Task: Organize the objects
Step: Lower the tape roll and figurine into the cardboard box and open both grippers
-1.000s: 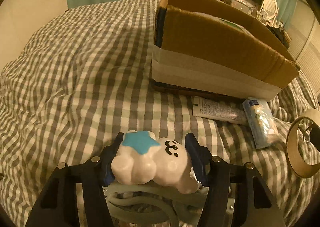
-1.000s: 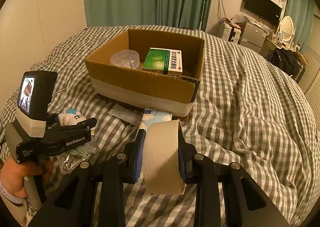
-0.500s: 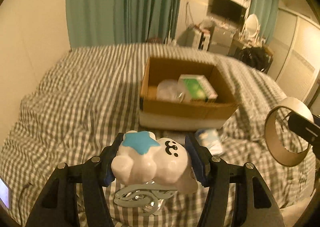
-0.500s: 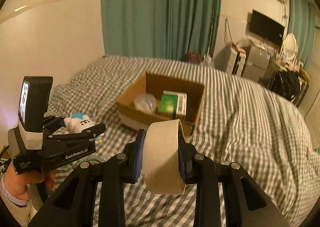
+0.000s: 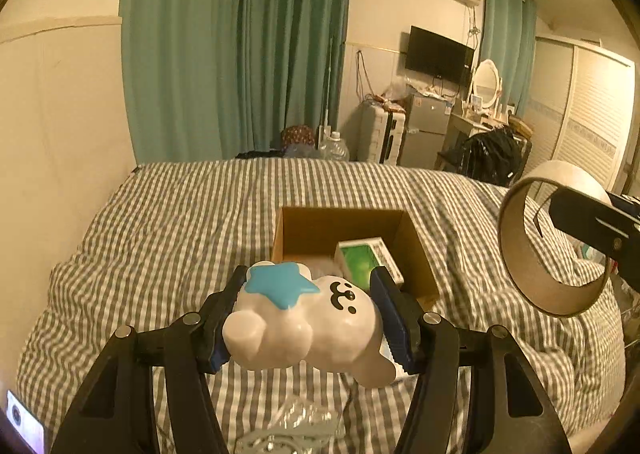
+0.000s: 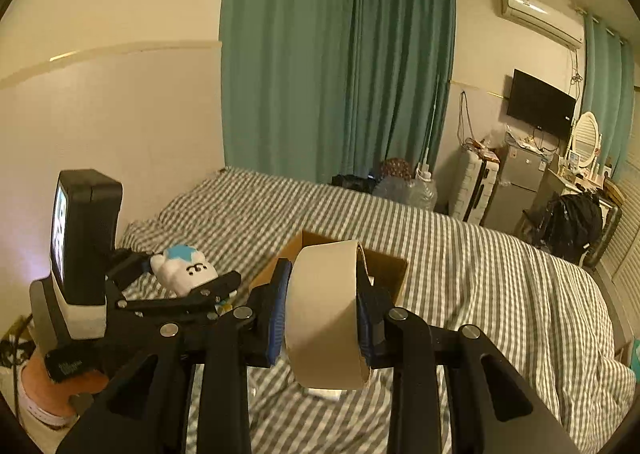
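Note:
My left gripper point(image 5: 308, 314) is shut on a white bear toy point(image 5: 304, 326) with a blue star on it, held high above the bed. The right gripper point(image 6: 324, 314) is shut on a beige tape roll point(image 6: 324, 314), also raised. The toy point(image 6: 184, 270) and the left gripper point(image 6: 188, 286) show at the left of the right wrist view; the tape roll point(image 5: 556, 242) hangs at the right of the left wrist view. Below and ahead sits an open cardboard box point(image 5: 316, 230) holding a green box point(image 5: 364, 262) and a clear cup, mostly hidden behind the toy.
The checked bedspread point(image 5: 180, 222) covers the bed. A clear packet point(image 5: 296, 426) lies on it under my left gripper. Green curtains point(image 5: 240, 46), a wall TV point(image 5: 440, 50), a small fridge point(image 5: 428, 130) and a black bag point(image 5: 492, 154) stand beyond the bed. A person's hand point(image 6: 52, 386) grips the left handle.
Both grippers have risen well above the bed, still holding the toy and the tape roll. The box now looks smaller and farther below, and more of the room shows.

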